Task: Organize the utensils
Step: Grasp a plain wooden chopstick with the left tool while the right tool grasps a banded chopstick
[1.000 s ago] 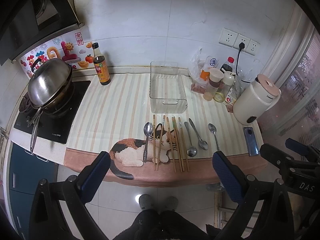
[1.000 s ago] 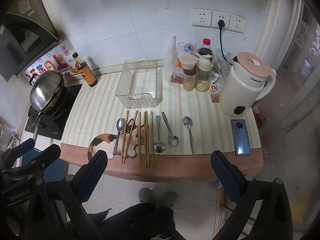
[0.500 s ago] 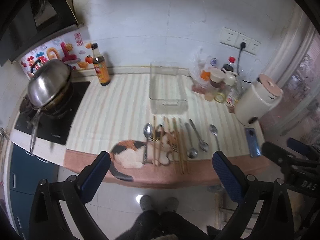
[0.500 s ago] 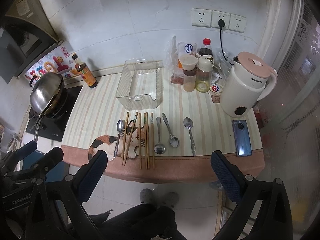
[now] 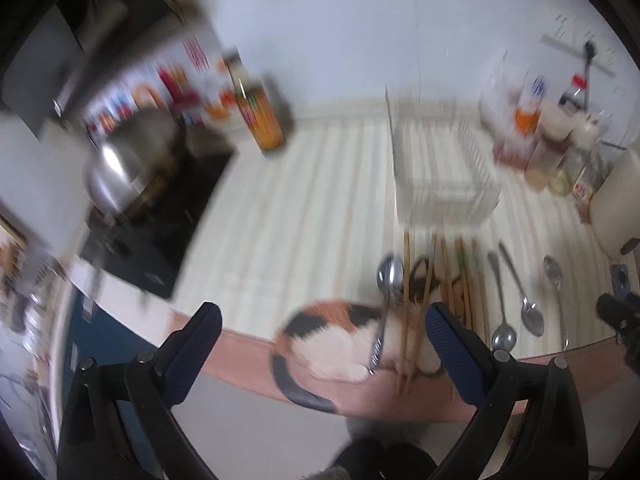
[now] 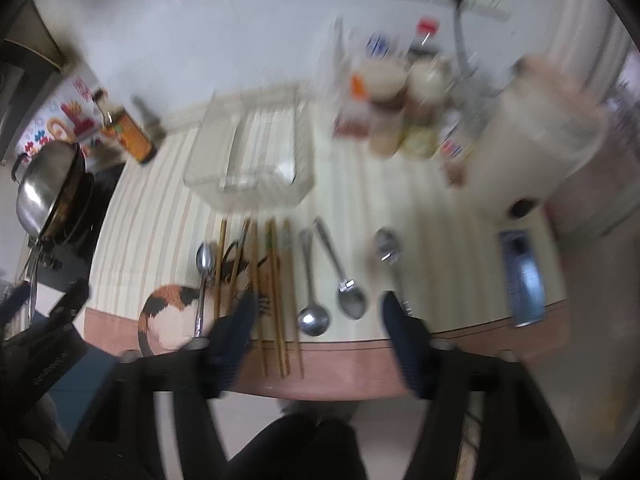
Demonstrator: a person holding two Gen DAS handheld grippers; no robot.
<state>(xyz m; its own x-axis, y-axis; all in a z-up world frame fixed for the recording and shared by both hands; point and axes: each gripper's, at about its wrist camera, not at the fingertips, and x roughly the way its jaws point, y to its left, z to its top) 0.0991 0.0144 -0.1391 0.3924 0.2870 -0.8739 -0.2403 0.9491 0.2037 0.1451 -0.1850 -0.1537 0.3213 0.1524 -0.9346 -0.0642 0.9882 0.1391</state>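
Several metal spoons and wooden chopsticks lie side by side near the front edge of a striped counter mat with a cat picture. A clear plastic bin stands empty behind them; it also shows in the left wrist view. My left gripper is open and empty above the mat's front left, near the leftmost spoon. My right gripper is open and empty, low over the spoons' bowl ends. Both views are motion-blurred.
A wok sits on a black cooktop at the left, with a sauce bottle behind. Jars and bottles, a white kettle and a phone are at the right.
Both grippers have moved down and forward toward the counter. The left view swung left; the right gripper's jaws have narrowed. The utensils have not moved.
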